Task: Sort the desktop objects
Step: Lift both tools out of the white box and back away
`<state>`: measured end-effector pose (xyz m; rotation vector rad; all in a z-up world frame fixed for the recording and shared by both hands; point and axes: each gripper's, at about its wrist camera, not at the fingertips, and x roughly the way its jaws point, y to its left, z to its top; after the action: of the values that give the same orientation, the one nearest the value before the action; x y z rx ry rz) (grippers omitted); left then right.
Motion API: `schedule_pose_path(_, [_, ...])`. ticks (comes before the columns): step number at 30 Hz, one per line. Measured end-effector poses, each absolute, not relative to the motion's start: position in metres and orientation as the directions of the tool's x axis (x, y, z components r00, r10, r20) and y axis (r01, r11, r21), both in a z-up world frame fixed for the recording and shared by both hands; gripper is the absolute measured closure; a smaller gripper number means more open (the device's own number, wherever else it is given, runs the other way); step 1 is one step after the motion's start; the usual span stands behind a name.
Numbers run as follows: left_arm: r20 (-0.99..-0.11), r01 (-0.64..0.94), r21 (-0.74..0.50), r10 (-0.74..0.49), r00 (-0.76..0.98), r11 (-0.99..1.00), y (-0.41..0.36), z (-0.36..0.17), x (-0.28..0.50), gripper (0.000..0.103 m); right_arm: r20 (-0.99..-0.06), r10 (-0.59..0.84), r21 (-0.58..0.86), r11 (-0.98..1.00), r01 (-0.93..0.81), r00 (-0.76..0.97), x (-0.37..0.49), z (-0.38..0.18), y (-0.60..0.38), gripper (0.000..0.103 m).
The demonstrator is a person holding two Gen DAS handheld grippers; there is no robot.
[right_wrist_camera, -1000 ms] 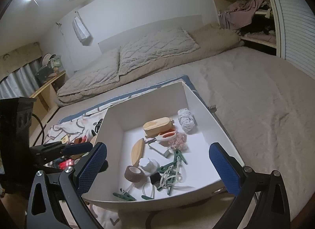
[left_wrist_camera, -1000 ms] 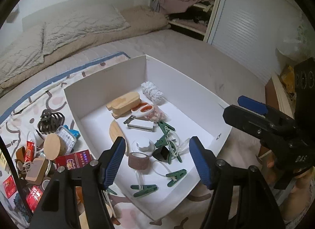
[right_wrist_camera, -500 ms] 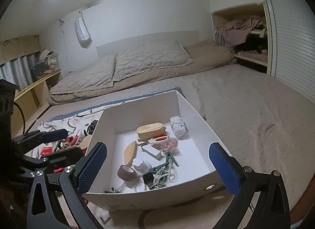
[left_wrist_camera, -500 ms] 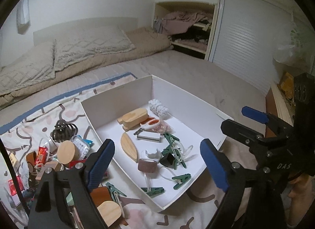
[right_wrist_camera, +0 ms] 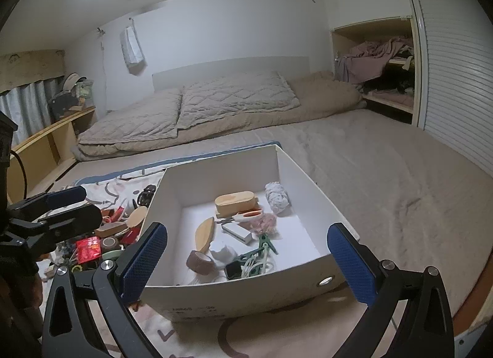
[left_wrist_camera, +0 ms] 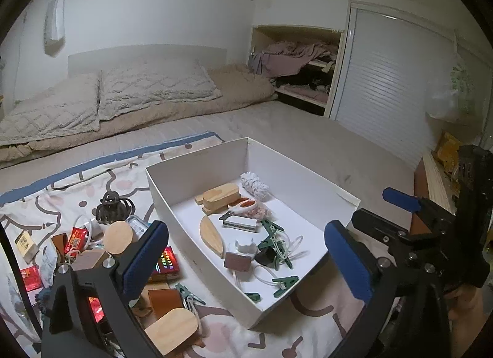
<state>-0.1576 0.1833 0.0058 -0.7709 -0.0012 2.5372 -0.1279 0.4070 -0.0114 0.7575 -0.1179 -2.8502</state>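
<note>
Blue-padded left gripper [left_wrist_camera: 243, 261] and right gripper [right_wrist_camera: 249, 261]: jaws spread wide, both empty. Unsorted clutter, e.g. round wooden disc [left_wrist_camera: 118, 236] and red foil packets [left_wrist_camera: 75, 238], sits lower left on the patterned sheet; white cardboard box [left_wrist_camera: 197, 191] centre frame holds sorted bits. I'd drop left onto one piece, clearing the box's near wall. Open bed [right_wrist_camera: 385, 167] beyond.

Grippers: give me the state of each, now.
Left gripper: open, holding nothing.
Right gripper: open, holding nothing.
</note>
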Motion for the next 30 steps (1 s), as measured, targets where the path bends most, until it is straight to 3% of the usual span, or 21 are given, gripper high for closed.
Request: schedule_pose_path(30, [-0.482, -0.407, -0.140, 0.422, -0.768, -0.902, 0.150, 0.010, -0.125, 0.001, -0.471, -0.231, 0.148, -0.972, 0.182, -0.851, -0.100, -0.006, 0.387, 0.000])
